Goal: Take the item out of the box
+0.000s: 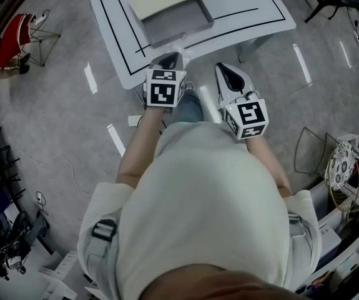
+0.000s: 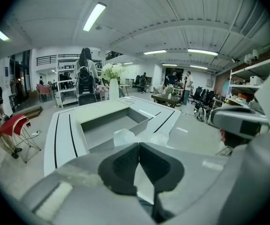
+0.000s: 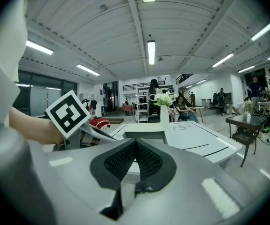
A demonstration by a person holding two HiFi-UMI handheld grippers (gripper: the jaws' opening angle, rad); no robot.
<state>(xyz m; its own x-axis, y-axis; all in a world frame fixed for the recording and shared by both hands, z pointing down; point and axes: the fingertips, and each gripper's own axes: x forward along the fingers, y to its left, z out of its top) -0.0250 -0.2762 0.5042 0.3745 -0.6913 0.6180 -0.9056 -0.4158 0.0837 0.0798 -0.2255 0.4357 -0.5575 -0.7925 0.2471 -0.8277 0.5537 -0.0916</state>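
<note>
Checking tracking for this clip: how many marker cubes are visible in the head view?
2. The left cube sits on the left gripper, beside the table's near edge; the right cube sits on the right gripper, closer to the person. No others show.

The left gripper [image 2: 138,145] fills the bottom of the view. Its two dark jaws are pressed together at the tip. Past them is a white surface [image 2: 62,135] with black lines on it. An open grey box [image 2: 107,125] sits on the surface. A small crumpled white thing [image 2: 123,136] lies just beside the box's near wall. Behind the box stands a white vase [image 2: 113,88] with flowers. A person [image 2: 85,74] with a backpack stands farther back. A red folding stand [image 2: 13,125] is on the floor at the left.
</note>
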